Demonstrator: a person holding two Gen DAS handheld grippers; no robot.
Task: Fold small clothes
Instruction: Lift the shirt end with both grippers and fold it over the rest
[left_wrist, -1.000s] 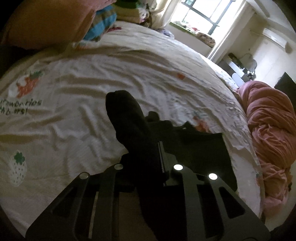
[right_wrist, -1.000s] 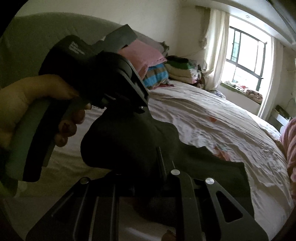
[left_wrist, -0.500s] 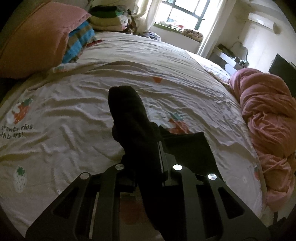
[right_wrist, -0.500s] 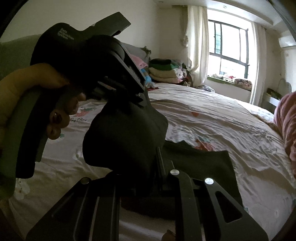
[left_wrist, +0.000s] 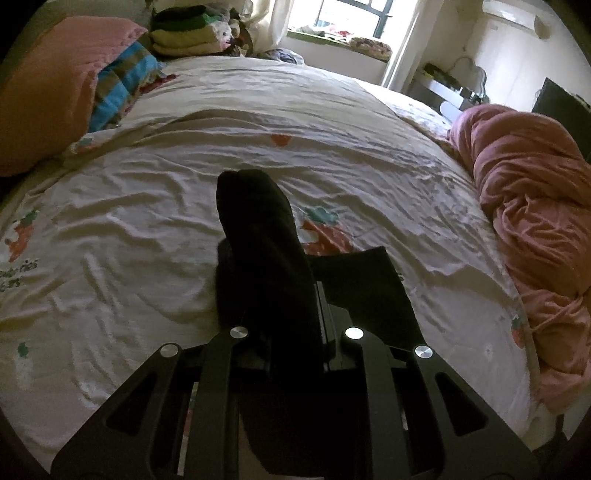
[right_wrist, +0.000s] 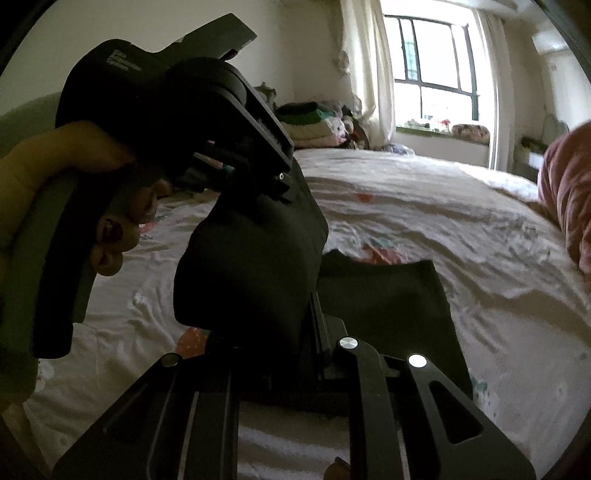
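A small black garment (left_wrist: 365, 288) lies partly flat on the white strawberry-print bed sheet (left_wrist: 155, 229). My left gripper (left_wrist: 295, 295) is shut on a bunched edge of it, and a black fold (left_wrist: 258, 229) stands up between the fingers. My right gripper (right_wrist: 295, 314) is shut on another edge of the same black garment (right_wrist: 388, 306), with a raised fold (right_wrist: 251, 266) in front of it. The left gripper's body (right_wrist: 166, 122), held in a hand, is close on the left in the right wrist view.
A pink quilt (left_wrist: 535, 206) is heaped at the bed's right edge. An orange-pink pillow (left_wrist: 48, 96) and striped blanket (left_wrist: 118, 88) lie at the far left, folded clothes (left_wrist: 184, 33) behind. A window (right_wrist: 436, 66) is at the back.
Both grippers have lifted and pulled toward me with the black garment held. The flat part on the sheet now shows narrower and squarer.
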